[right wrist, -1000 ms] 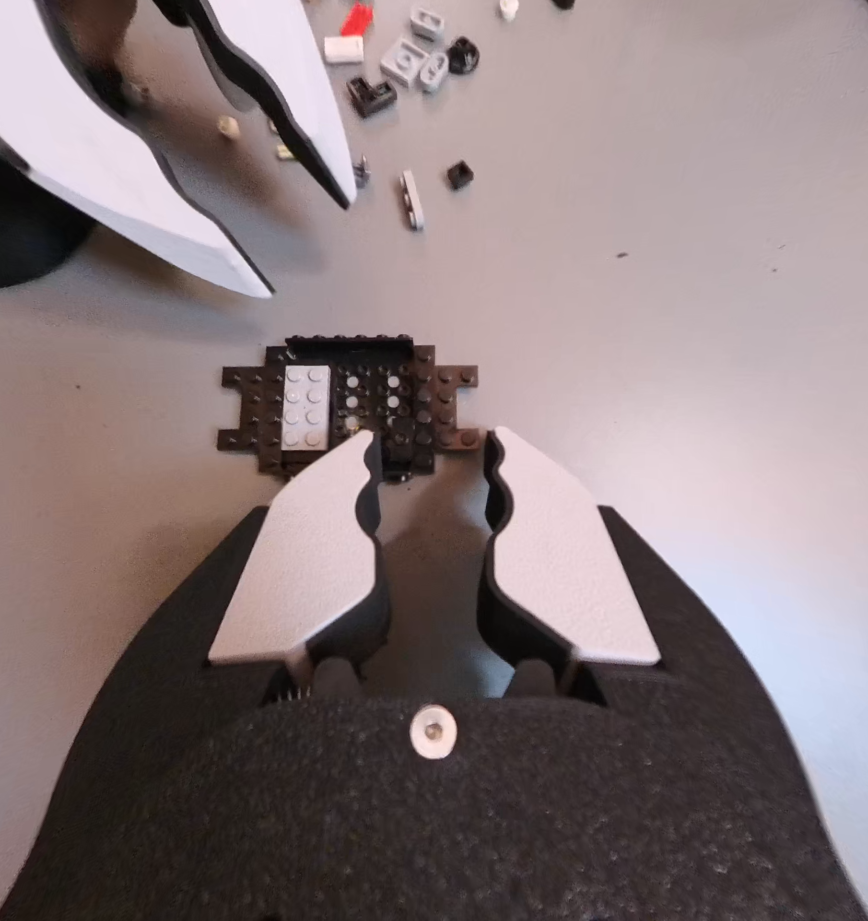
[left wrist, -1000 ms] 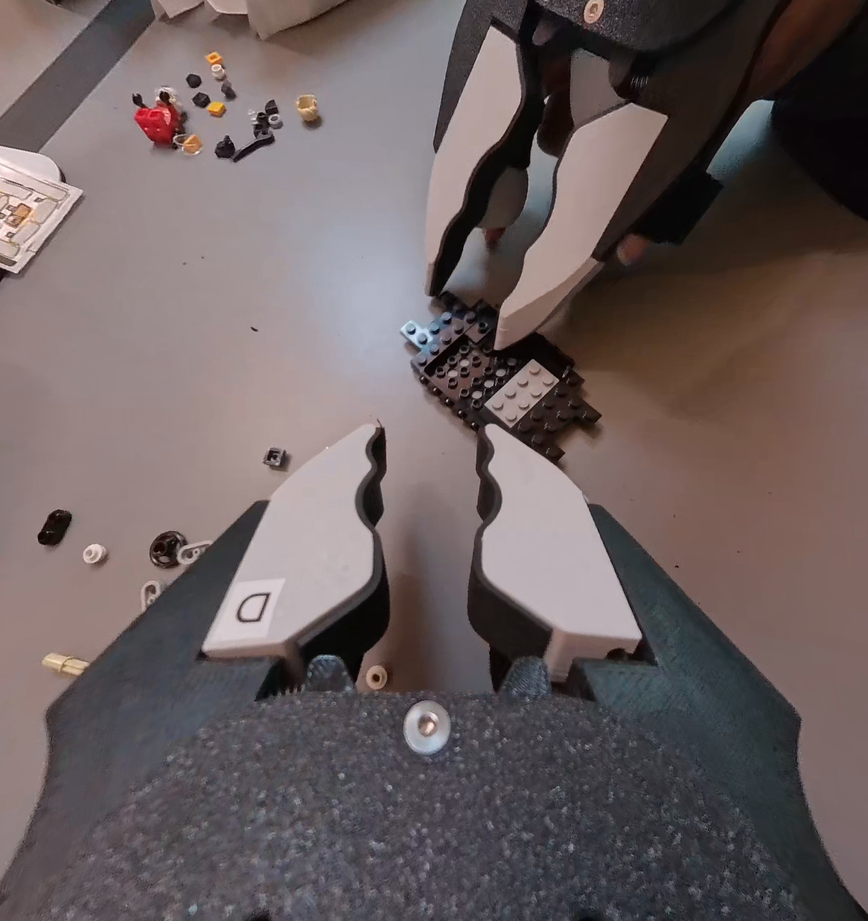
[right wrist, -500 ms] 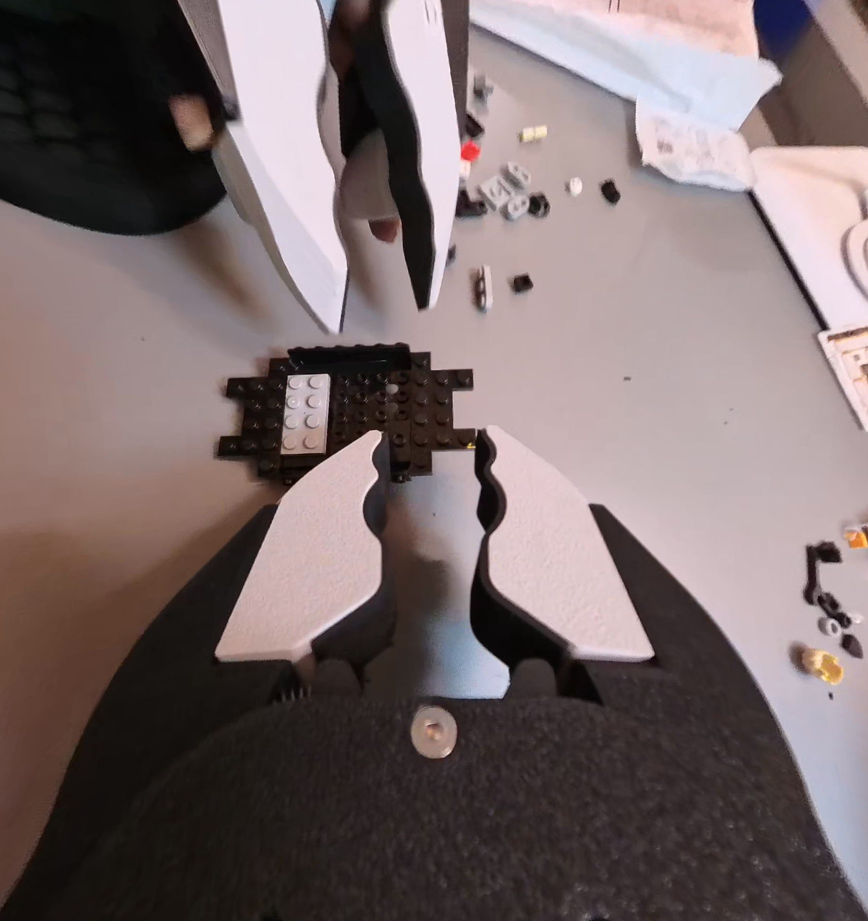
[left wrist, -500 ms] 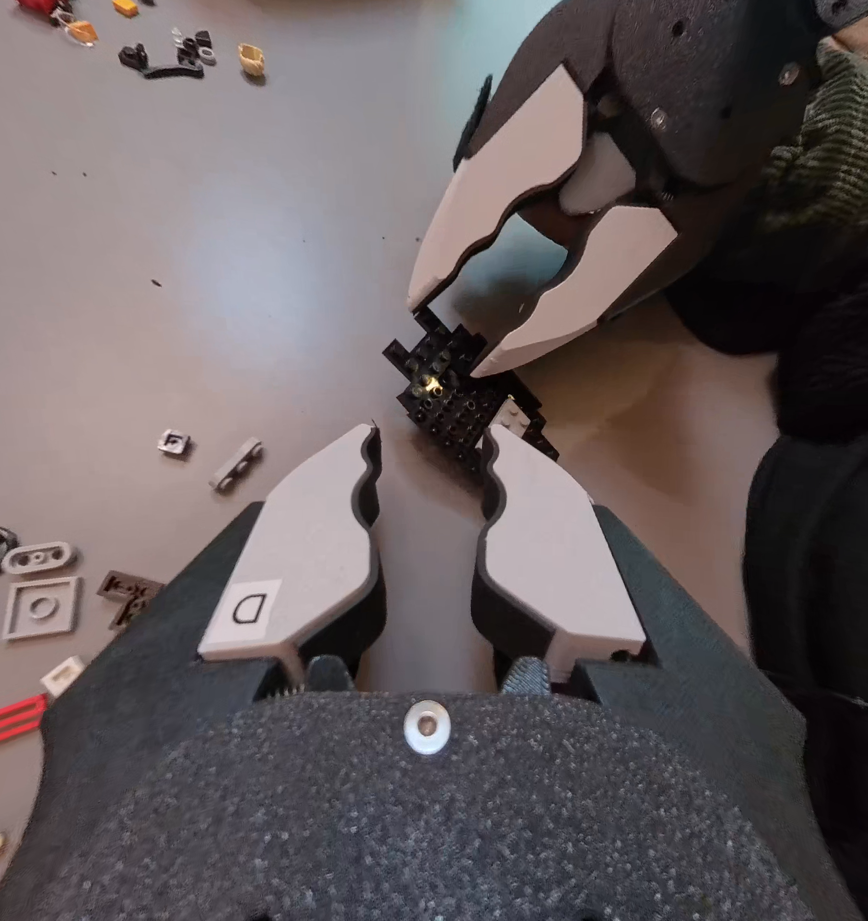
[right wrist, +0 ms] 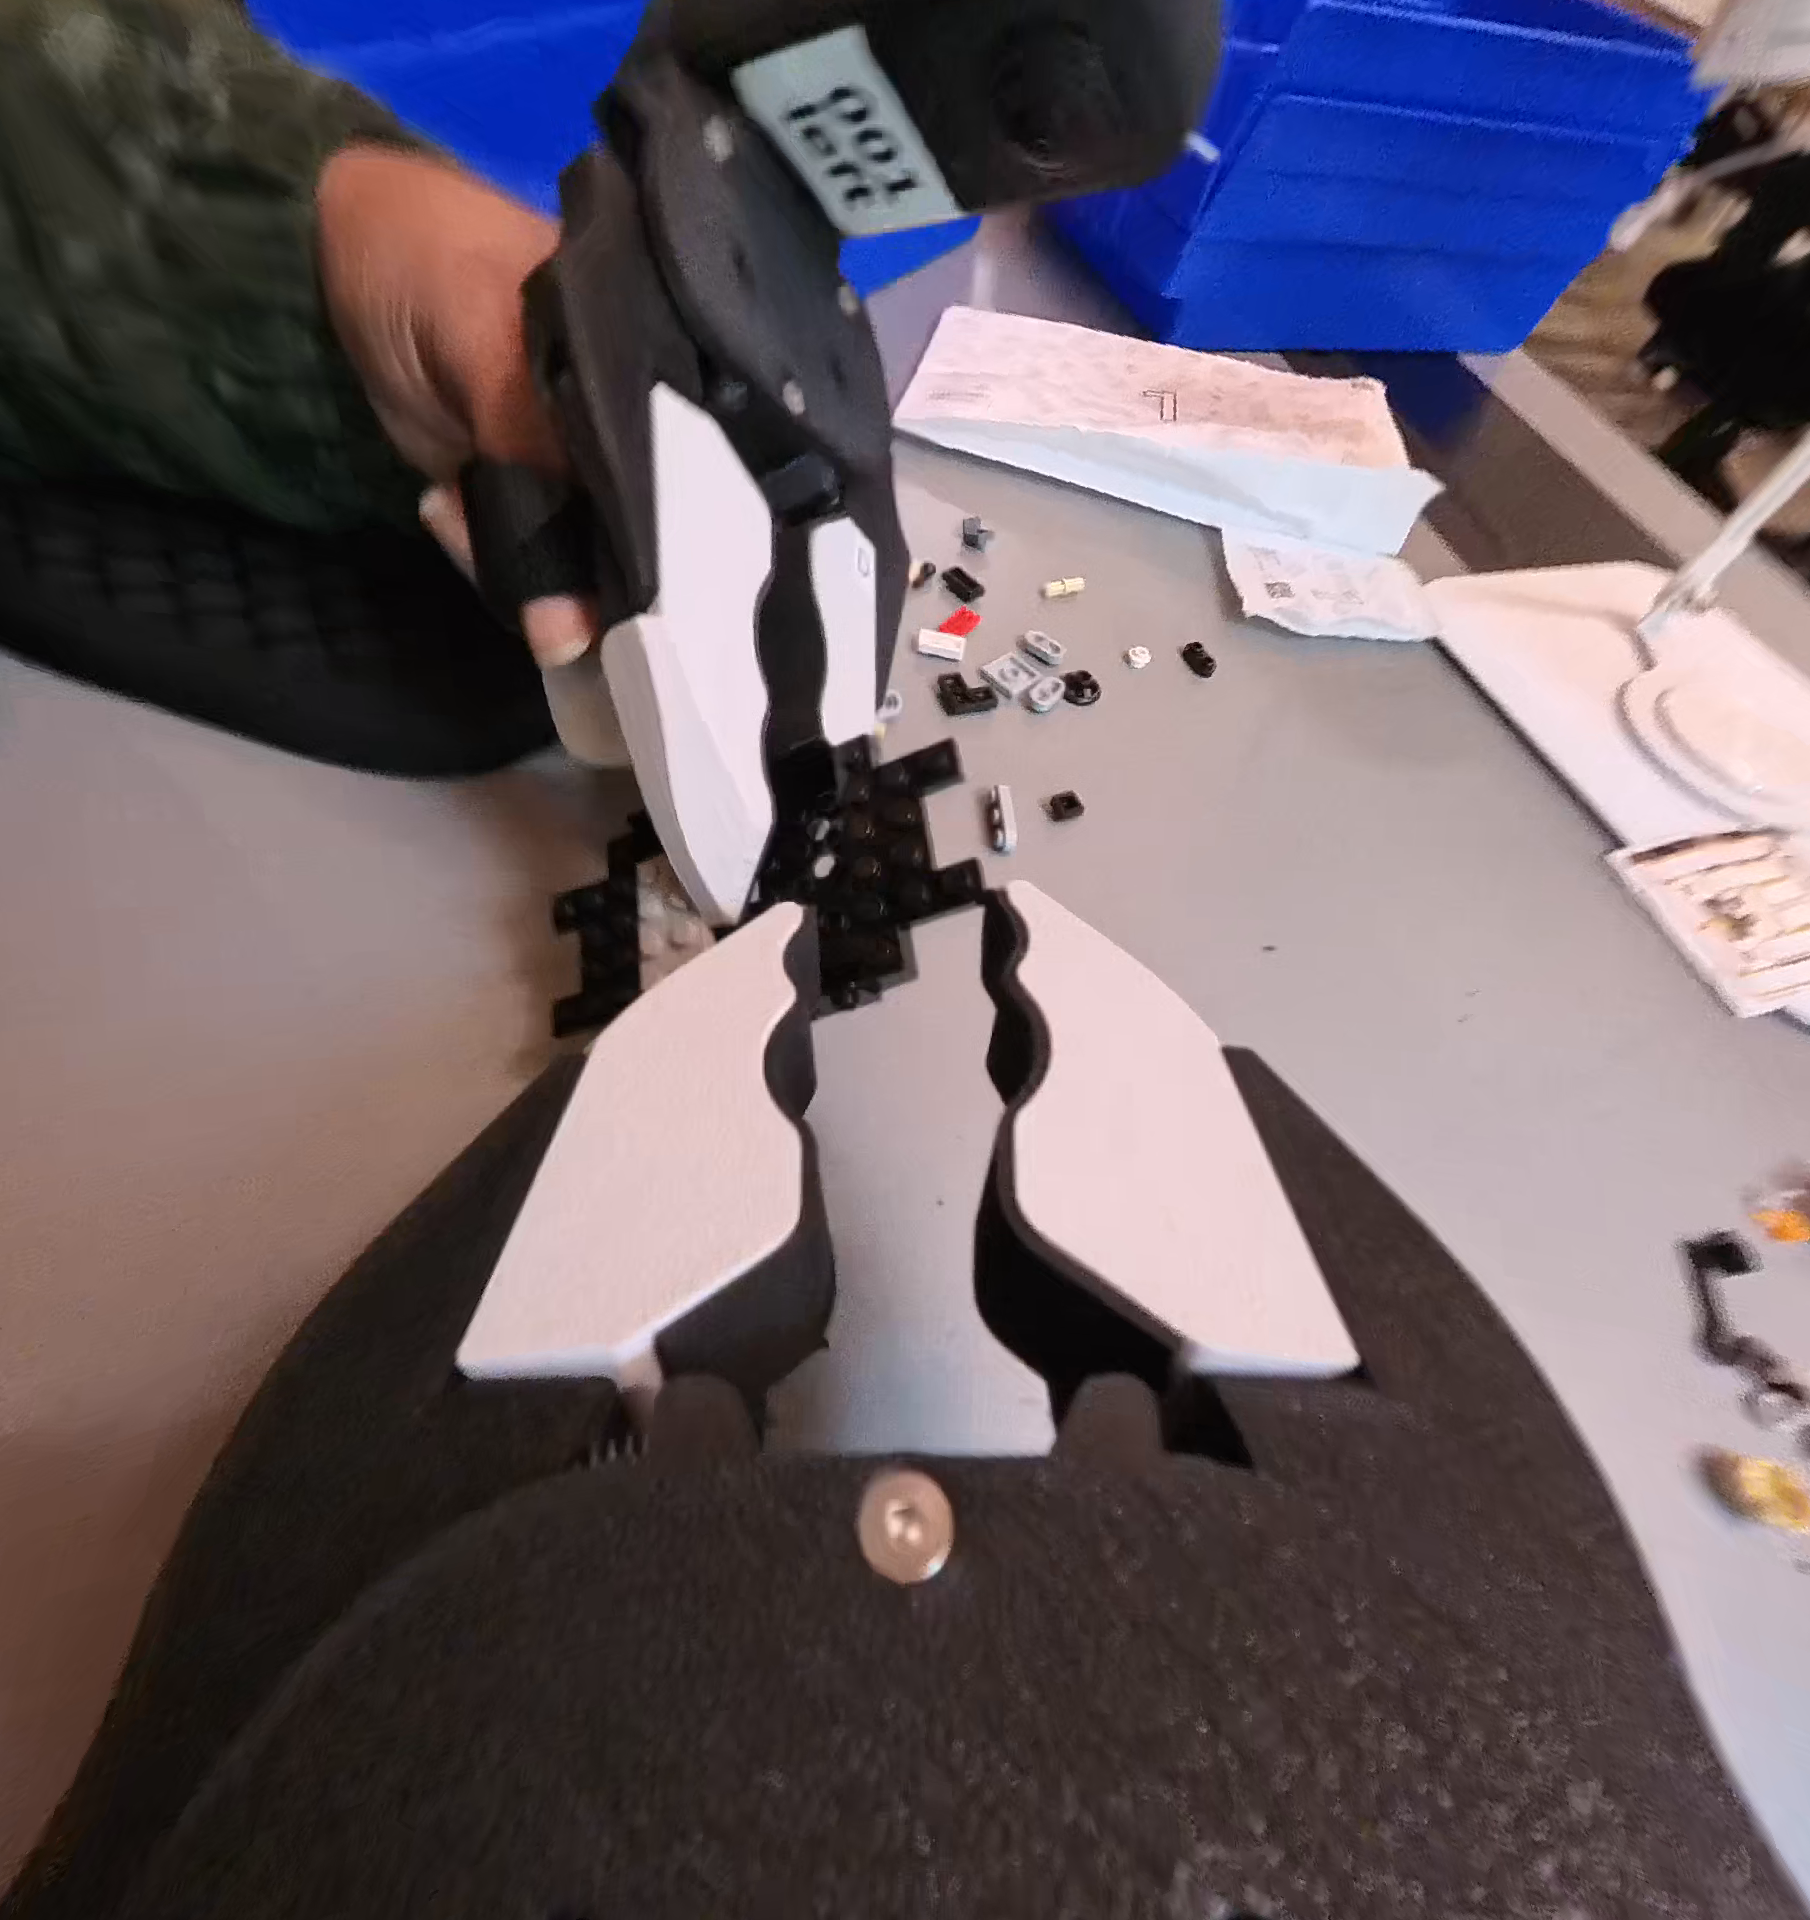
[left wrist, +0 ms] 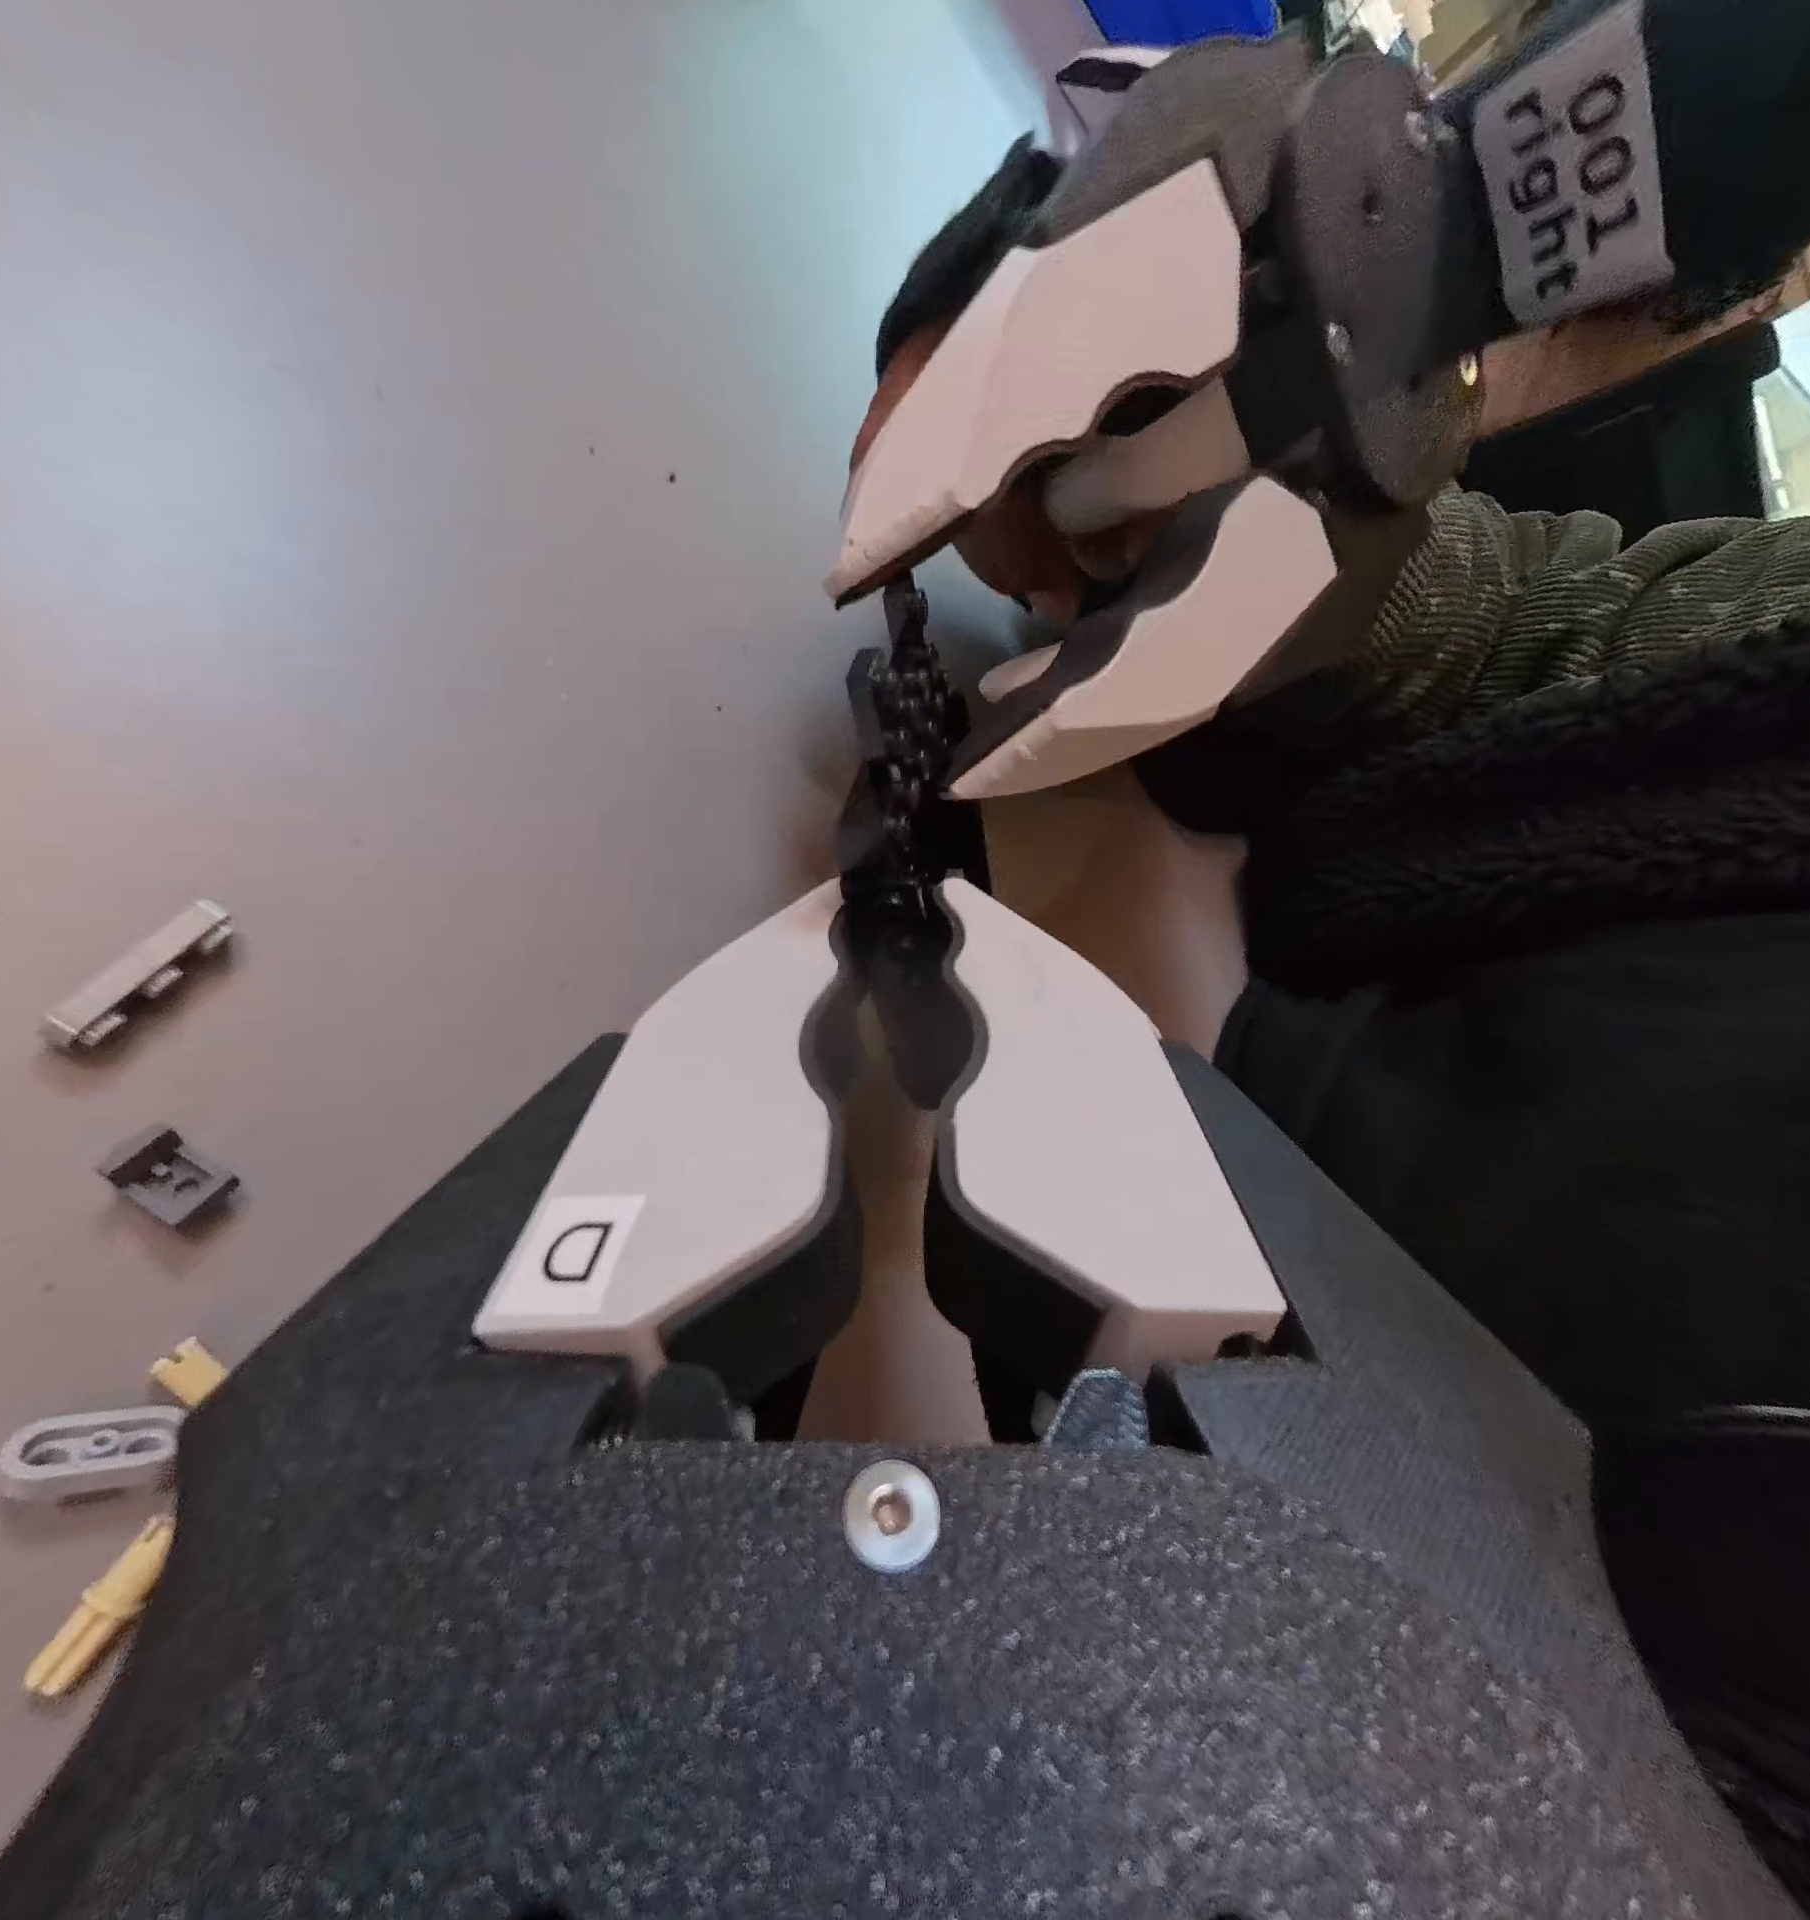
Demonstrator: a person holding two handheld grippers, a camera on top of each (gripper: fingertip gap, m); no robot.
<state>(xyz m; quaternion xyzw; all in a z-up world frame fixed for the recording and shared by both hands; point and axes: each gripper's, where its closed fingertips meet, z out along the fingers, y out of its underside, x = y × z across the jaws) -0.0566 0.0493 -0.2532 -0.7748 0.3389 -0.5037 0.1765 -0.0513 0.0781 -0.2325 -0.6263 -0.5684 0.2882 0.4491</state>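
We see the left gripper (left wrist: 896,914) clamped on the black studded plate (left wrist: 906,727).
The plate's far end lies between the right gripper's (right wrist: 896,914) spread fingers, held apart.

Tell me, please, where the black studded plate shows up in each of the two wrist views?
Left wrist view: the plate is centre, edge-on, rising from between the left tongs, shut on it.
Right wrist view: the plate is centre, seen studs-up, just ahead of the open right tongs.
Shared landmark: the long grey piece, left of the plate in the left view, right of it in the right view.
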